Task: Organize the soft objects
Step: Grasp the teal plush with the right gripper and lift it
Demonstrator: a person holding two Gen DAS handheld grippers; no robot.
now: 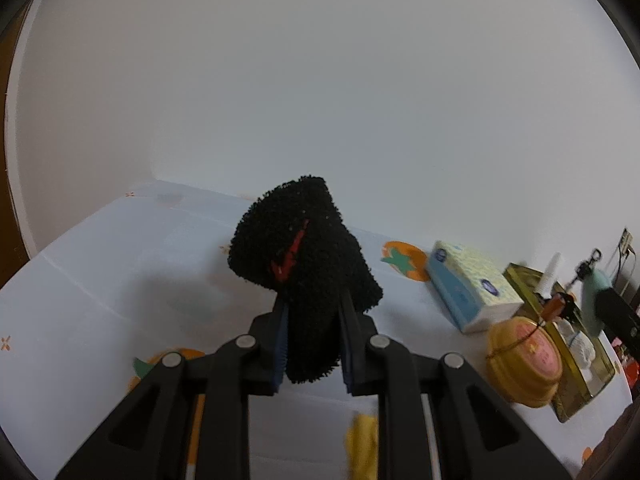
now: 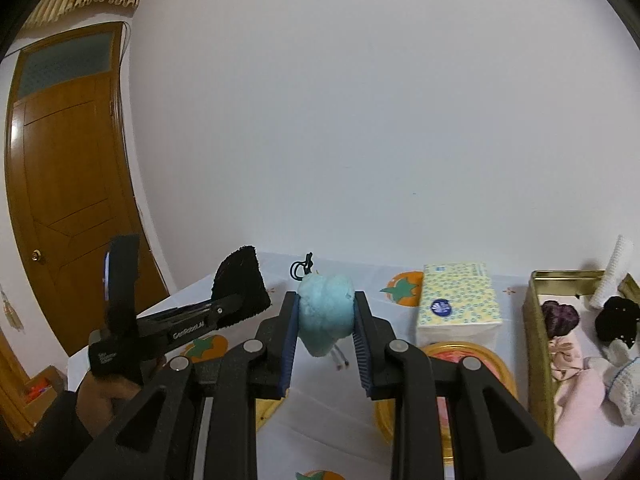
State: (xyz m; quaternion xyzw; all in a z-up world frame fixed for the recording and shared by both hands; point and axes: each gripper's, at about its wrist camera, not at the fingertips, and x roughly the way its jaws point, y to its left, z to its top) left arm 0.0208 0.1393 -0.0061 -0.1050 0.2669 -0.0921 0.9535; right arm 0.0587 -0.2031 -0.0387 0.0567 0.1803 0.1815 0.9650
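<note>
Holding both soft items clear above the tabletop, presumably to carry them to the gold tin at the right edge, where other soft things already lie. Left gripper: fingers pinching the black fuzzy cloth, which sits between the pads and stands well past the tips, flopping over them. Right gripper: fingers pinching the blue fluffy ball at its sides, bulk bulging above and below the pads, black loop on top. Tissue box stands between the ball and the tin.
</note>
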